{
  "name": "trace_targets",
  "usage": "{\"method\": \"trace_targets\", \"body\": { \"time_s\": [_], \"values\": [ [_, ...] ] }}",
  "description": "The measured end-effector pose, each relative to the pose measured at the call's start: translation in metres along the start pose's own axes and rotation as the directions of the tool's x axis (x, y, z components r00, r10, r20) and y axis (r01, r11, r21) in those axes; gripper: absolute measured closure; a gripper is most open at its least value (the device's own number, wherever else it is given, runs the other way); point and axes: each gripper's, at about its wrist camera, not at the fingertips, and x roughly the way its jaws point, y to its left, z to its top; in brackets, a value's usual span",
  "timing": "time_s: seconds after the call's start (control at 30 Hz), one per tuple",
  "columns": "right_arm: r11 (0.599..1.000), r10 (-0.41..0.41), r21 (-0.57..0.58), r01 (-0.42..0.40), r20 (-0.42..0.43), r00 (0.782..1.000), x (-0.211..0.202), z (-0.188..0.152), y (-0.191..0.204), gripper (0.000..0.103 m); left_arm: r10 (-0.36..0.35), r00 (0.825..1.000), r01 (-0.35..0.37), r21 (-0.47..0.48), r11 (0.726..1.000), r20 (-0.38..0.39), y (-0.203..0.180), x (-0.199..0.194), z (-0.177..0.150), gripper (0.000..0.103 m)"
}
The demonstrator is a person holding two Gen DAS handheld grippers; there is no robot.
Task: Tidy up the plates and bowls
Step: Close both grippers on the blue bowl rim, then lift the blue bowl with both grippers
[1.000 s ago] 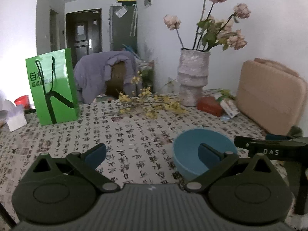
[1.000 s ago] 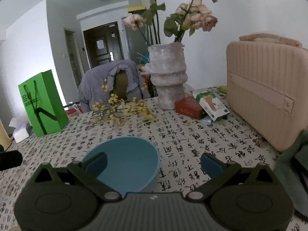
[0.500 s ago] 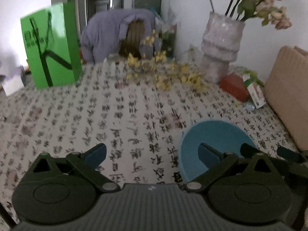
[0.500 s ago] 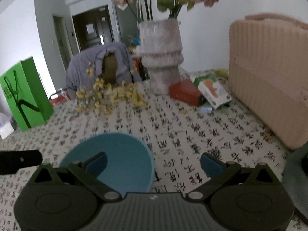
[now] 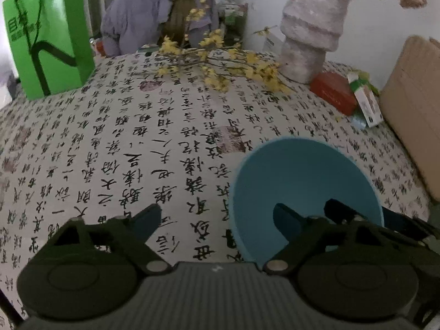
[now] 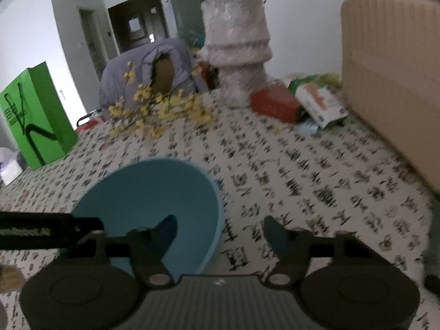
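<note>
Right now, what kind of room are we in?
Probably a home dining room: a table under a calligraphy-print cloth, a vase of flowers, a blue bowl, and a hallway door behind.

A light-blue bowl (image 5: 299, 181) sits upright and seemingly empty on the calligraphy-printed tablecloth (image 5: 137, 143).

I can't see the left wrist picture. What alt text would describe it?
A blue bowl sits on a calligraphy-print tablecloth, its near-left rim between the open fingers of the left gripper; the right gripper reaches in from the right. Behind stand a green bag, yellow blossoms and a pale vase.
</note>
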Motion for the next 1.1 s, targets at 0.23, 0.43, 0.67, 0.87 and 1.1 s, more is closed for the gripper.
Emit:
{"method": "trace_targets", "body": {
  "time_s": [0.23,0.43,0.67,0.87,1.1],
  "values": [
    [0.996,0.074,0.048,-0.072,-0.032,0.997,0.007,-0.005,-0.007,0.067,-0.010,1.000,0.011,0.028,1.000,-0.017,-0.010,0.002,-0.004,0.042],
    [0.991,0.116,0.070,-0.112,-0.060,0.991,0.012,-0.009,-0.007,0.079,-0.020,0.999,0.022,0.022,1.000,-0.049,-0.012,0.007,-0.006,0.067],
    [0.993,0.105,0.063,-0.101,-0.066,0.992,0.014,-0.013,-0.005,0.085,-0.031,0.997,0.032,0.020,0.999,-0.072,-0.014,0.013,-0.010,0.081],
    [0.991,0.113,0.083,-0.108,-0.064,0.992,0.013,-0.014,-0.008,0.087,-0.009,0.998,0.011,0.029,1.000,-0.067,-0.016,0.012,-0.012,0.081],
    [0.990,0.115,0.086,-0.109,-0.064,0.991,0.012,-0.014,-0.008,0.087,0.001,0.997,0.001,0.026,1.000,-0.073,-0.016,0.011,-0.012,0.081]
  ]
}}
